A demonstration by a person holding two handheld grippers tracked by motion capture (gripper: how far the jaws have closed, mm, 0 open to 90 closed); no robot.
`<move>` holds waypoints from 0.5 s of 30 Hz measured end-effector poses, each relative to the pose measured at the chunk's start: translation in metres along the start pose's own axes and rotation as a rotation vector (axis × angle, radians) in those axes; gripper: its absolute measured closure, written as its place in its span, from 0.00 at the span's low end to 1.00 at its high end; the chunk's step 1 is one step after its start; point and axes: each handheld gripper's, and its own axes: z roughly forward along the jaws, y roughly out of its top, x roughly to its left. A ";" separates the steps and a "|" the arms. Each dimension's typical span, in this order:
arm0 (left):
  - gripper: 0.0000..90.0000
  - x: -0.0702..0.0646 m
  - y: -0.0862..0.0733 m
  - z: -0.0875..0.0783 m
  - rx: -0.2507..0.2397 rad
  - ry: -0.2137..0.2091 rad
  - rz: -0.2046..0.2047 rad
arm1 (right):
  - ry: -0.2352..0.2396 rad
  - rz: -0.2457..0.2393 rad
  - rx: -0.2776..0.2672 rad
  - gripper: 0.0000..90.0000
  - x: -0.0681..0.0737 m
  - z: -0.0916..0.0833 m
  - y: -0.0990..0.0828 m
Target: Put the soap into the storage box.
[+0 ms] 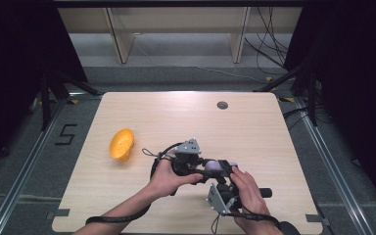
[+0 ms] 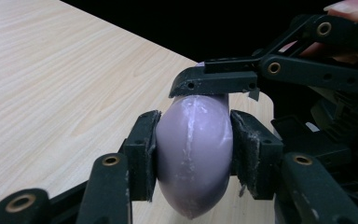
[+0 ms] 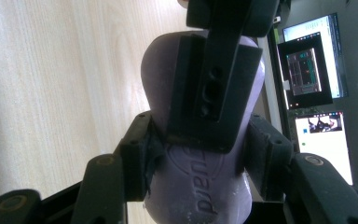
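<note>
You have the purple soap bar [image 1: 219, 167] lifted above the table [image 1: 254, 132], near its front edge and a little to the right of the middle, and both tools are on it at once. Your right gripper [image 3: 199, 154] is clamped on the bar: in the right gripper view its two pads press on the narrow waist of the soap, where some raised letters are visible. Your left gripper [image 2: 193, 149] takes the same bar across another direction; in the left gripper view its pads touch both flat sides of the soap, so this claw is closed on it too. I think the two grips cross each other so that one tool can take the bar over from the other (a handover in the air, as it seems), and the crossed jaws leave room for both pairs of pads.

For the pose: in the high view your left hand [image 1: 169, 177] comes from the lower left and points its tool to the right, almost level. Your right hand [image 1: 248, 196] comes from the lower right, and its tool points up and to the left, toward the soap. The two hands are very close together.

The orange dish [image 1: 121, 144] lies on the table to the left, well apart from the soap and tilted on its side.
</note>
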 end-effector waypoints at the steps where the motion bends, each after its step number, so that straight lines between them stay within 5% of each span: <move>1: 0.59 0.000 0.000 0.001 -0.003 -0.005 -0.007 | 0.014 0.032 0.002 0.55 0.002 0.000 0.000; 6: 0.64 0.000 0.001 -0.001 0.024 -0.018 0.018 | 0.021 0.061 0.002 0.55 0.005 -0.001 0.000; 8: 0.65 -0.001 0.001 -0.002 0.039 -0.009 0.014 | 0.021 0.035 -0.016 0.56 0.003 0.001 0.000; 10: 0.65 -0.001 0.002 -0.004 0.046 -0.007 0.013 | 0.027 0.075 -0.007 0.55 0.006 -0.001 0.001; 15: 0.65 -0.004 0.002 -0.004 0.040 0.016 -0.006 | 0.021 0.056 -0.017 0.55 0.004 0.000 0.003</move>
